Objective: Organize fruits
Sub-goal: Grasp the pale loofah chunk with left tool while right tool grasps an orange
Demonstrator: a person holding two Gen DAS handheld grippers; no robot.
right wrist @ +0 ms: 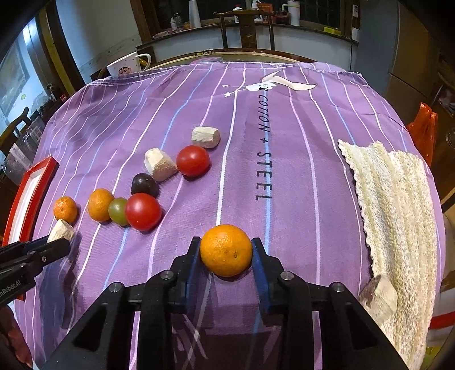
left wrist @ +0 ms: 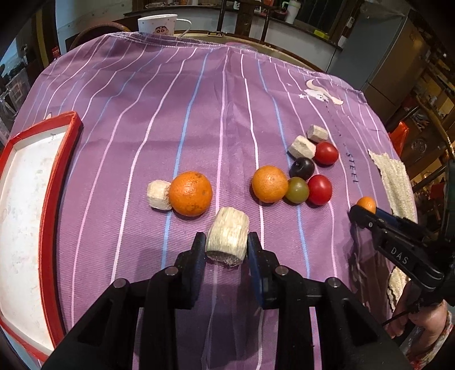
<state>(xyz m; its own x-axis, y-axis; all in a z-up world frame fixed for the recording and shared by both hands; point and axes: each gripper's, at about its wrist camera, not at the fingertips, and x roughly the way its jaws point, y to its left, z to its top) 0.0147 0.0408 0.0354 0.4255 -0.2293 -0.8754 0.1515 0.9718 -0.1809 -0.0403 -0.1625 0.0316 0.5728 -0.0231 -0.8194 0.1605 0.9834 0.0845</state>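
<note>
Gripping a pale sugarcane chunk (left wrist: 227, 234) between left gripper (left wrist: 226, 247) jaws, right gripper (right wrist: 226, 252) clamping an orange (right wrist: 226, 250), tomatoes (right wrist: 143, 211) ahead-left of it.

You see a round table (right wrist: 182, 58) w/ a purple striped cloth (right wrist: 298, 176) over it. A white mug (right wrist: 126, 65) w/ a cartoon face sits at the far edge. Behind it there's a dark wood chair (right wrist: 246, 27) & a long counter (right wrist: 298, 31) w/ bottles on top. The wall (right wrist: 102, 31) is white. A gray fridge (left wrist: 378, 54) stands at your right. A bright window (right wrist: 14, 76) is at your left.
</note>
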